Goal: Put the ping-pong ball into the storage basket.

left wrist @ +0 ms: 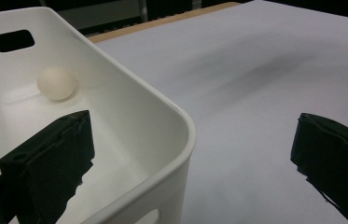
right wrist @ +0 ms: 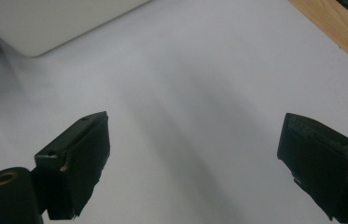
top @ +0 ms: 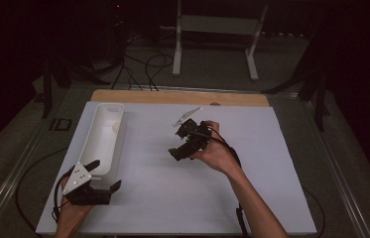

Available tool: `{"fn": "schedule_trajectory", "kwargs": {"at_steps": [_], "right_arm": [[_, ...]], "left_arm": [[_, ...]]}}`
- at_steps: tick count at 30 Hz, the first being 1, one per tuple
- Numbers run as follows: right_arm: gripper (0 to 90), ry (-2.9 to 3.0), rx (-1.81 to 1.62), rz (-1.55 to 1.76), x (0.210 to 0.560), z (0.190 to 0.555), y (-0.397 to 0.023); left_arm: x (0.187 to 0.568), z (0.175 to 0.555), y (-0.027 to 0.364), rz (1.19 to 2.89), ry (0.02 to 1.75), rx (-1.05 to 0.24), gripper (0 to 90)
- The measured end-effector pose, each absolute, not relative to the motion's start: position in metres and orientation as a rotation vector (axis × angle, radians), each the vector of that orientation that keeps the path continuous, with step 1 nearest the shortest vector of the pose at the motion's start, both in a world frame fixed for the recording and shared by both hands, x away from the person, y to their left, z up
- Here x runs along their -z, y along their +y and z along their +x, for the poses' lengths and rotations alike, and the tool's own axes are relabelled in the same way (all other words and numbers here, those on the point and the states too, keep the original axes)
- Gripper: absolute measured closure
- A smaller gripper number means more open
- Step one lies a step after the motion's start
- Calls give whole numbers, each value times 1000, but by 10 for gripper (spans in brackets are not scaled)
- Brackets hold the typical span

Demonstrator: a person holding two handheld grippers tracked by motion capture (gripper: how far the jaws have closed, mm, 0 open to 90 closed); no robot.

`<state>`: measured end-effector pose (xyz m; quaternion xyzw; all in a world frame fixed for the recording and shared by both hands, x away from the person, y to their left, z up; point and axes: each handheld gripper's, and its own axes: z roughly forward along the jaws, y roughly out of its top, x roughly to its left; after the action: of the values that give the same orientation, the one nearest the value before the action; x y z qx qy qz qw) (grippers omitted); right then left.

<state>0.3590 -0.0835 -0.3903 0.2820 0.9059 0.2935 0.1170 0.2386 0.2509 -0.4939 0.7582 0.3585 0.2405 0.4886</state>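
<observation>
Now: left tongs (left wrist: 195, 163) wide, straddling bin (left wrist: 181, 121) corner | right tongs (right wrist: 192, 163) wide over bare board (right wrist: 199, 70) | ball (left wrist: 56, 82), probably, inside bin.

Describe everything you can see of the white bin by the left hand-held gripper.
The white bin is a long, smooth, plastic-looking tub with rounded corners, upright on the white board's left side. Its end wall has a slot handle cut-out. A pale egg-like ball rests inside near the far end. The left hand-held gripper straddles the near corner, open, one jaw inside, one outside.

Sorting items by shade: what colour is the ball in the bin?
Pale cream, clearest in the left gripper view: ball in the white bin.
</observation>
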Motion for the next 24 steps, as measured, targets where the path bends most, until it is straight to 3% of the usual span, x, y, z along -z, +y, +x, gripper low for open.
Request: {"fn": "schedule_trajectory", "kwargs": {"at_steps": [24], "right_arm": [[88,2470,-1008,982,416,324,-174]], "left_arm": [[494,239,251,1833,883,-578,1]]}}
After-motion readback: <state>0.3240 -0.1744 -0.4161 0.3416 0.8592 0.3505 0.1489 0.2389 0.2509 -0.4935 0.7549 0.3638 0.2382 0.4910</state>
